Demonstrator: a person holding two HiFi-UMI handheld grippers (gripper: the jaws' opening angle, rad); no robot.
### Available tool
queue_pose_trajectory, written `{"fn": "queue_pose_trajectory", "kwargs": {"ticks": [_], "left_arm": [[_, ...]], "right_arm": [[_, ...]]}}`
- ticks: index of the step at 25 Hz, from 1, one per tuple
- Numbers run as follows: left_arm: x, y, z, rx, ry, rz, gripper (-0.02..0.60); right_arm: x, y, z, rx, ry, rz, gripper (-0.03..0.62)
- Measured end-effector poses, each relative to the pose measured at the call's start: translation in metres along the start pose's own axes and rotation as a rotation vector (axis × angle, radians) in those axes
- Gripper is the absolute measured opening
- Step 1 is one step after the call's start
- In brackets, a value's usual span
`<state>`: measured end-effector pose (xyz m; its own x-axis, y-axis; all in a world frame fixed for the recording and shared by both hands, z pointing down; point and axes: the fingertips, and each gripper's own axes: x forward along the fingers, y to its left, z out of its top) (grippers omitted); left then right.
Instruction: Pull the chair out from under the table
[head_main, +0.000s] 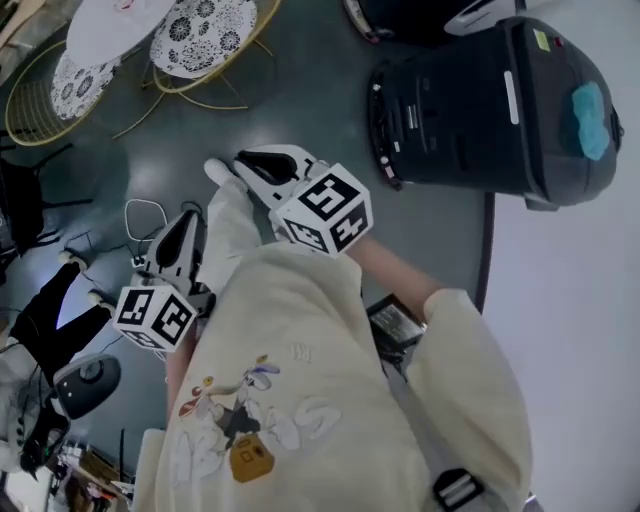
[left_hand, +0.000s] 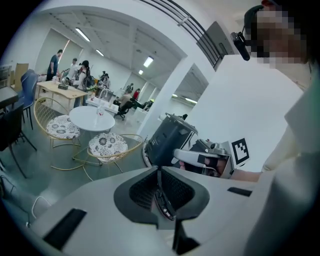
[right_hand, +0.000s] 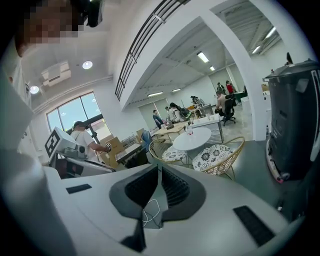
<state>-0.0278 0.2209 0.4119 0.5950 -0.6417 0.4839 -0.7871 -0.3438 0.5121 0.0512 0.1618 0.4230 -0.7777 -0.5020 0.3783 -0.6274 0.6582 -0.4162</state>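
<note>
Two gold wire-frame chairs with black-and-white patterned cushions are standing on the grey floor (head_main: 300, 110). The nearer chair (head_main: 200, 35) and the farther chair (head_main: 75, 80) are both drawn up to the rim of the one round white table (head_main: 120, 25). The left gripper (head_main: 188, 222) and the right gripper (head_main: 250, 162) are hovering well apart from them, each with its jaws pressed together on nothing. One dark grey machine (head_main: 480, 100) is standing nearby.

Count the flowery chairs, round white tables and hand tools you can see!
Flowery chairs: 2
Round white table: 1
Tools, left tool and right tool: 2
Total: 5
</note>
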Motion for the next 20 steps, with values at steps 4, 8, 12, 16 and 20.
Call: {"fn": "queue_pose_trajectory", "kwargs": {"ticks": [4,8,12,16,20], "left_arm": [[0.035,0.020,0.030,0.024,0.042,-0.089,0.029],[0.068,0.039,0.081,0.090,0.053,-0.166,0.031],[0.083,0.066,0.122,0.142,0.062,-0.211,0.031],[0.090,0.091,0.145,0.178,0.083,-0.223,0.031],[0.087,0.106,0.145,0.199,0.111,-0.234,0.031]], "right_arm": [[0.029,-0.018,0.020,0.002,0.016,-0.046,0.011],[0.058,-0.044,0.050,0.015,0.015,-0.099,0.011],[0.085,-0.065,0.077,0.035,-0.008,-0.162,0.011],[0.109,-0.082,0.099,0.029,-0.032,-0.199,0.011],[0.120,-0.092,0.097,0.053,-0.016,-0.218,0.011]]}}
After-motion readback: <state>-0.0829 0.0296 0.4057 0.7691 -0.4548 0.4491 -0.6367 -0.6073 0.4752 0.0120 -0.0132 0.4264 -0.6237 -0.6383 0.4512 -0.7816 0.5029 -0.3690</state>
